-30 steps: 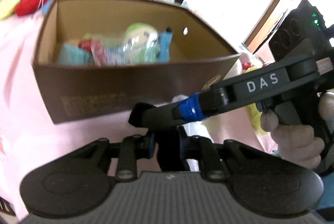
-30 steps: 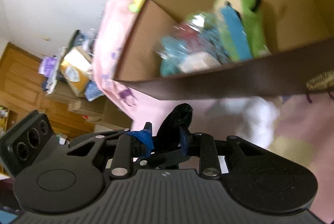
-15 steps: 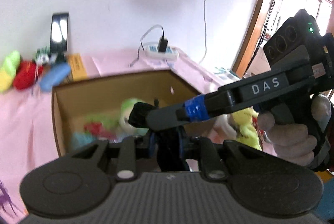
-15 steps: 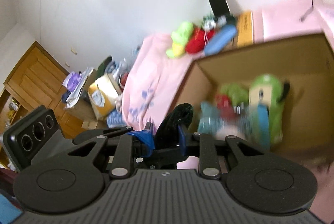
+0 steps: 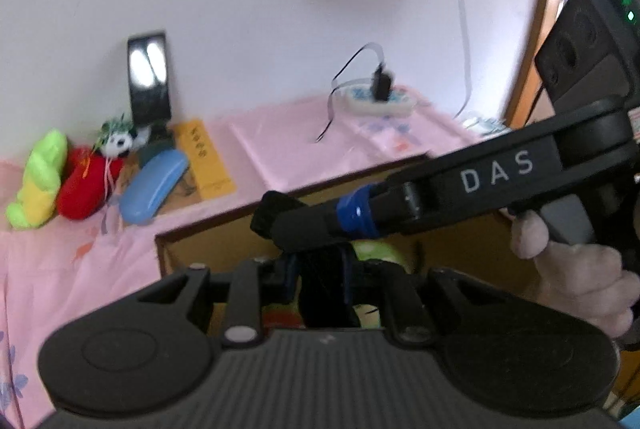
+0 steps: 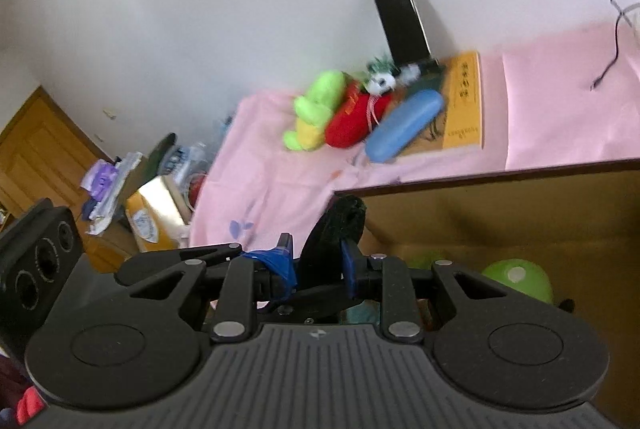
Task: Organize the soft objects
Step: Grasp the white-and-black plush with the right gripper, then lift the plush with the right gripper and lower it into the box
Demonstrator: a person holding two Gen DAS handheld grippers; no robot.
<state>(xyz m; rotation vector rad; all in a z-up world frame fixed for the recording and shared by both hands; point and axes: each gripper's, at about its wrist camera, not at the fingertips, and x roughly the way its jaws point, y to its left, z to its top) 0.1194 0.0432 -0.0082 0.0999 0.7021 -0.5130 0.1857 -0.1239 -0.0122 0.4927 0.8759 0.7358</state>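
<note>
Cardboard box — on the pink cloth, open-topped; a green plush is seen lying inside, judged already sorted.

Soft toys outstanding — green-yellow plush, red plush and small panda, heaped against the wall, well apart from the box; judged next to be collected.

Left gripper — fingers drawn together, nothing held.

Right gripper — jaws together, empty; its arm is crossed in front of the left view.

Hard items beside the toys — blue case, yellow booklet, dark phone propped upright; to be avoided in reaching.

Power strip with cable, far corner.
</note>
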